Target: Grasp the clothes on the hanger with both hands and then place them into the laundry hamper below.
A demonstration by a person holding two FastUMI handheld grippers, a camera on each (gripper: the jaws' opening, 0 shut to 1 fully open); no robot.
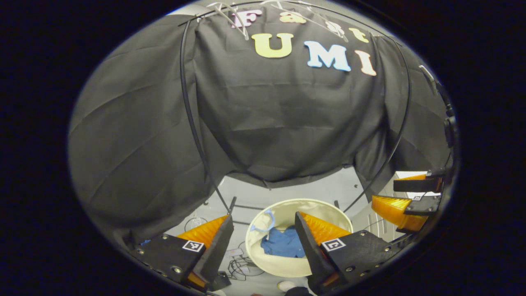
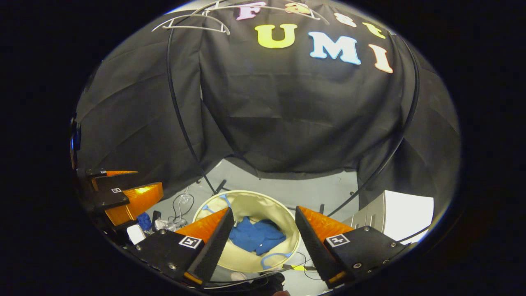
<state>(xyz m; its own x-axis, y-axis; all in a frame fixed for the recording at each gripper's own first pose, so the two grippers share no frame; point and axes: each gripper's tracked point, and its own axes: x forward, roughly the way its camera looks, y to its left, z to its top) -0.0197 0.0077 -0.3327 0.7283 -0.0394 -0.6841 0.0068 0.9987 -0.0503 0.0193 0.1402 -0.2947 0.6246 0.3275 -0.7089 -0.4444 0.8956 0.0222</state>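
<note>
A blue garment point(image 1: 283, 243) point(image 2: 255, 236) lies crumpled at the bottom of the round cream laundry hamper point(image 1: 263, 218) point(image 2: 263, 201) on the floor. White hangers point(image 1: 230, 18) point(image 2: 193, 25) hang bare at the top of the booth. My left gripper point(image 1: 263, 240) is open above the hamper, with nothing between its fingers. My right gripper point(image 2: 263, 238) is also open and empty over the hamper. In the left gripper view the right gripper point(image 1: 404, 201) shows at the right edge; in the right gripper view the left gripper point(image 2: 123, 193) shows at the left edge.
Thin black poles point(image 1: 193, 123) point(image 2: 176, 115) arc down to the grey floor beside the hamper. Loose cables point(image 1: 242, 265) point(image 2: 181, 205) lie on the floor near it. A white box point(image 2: 404, 211) stands at the right. Black cloth walls close the back.
</note>
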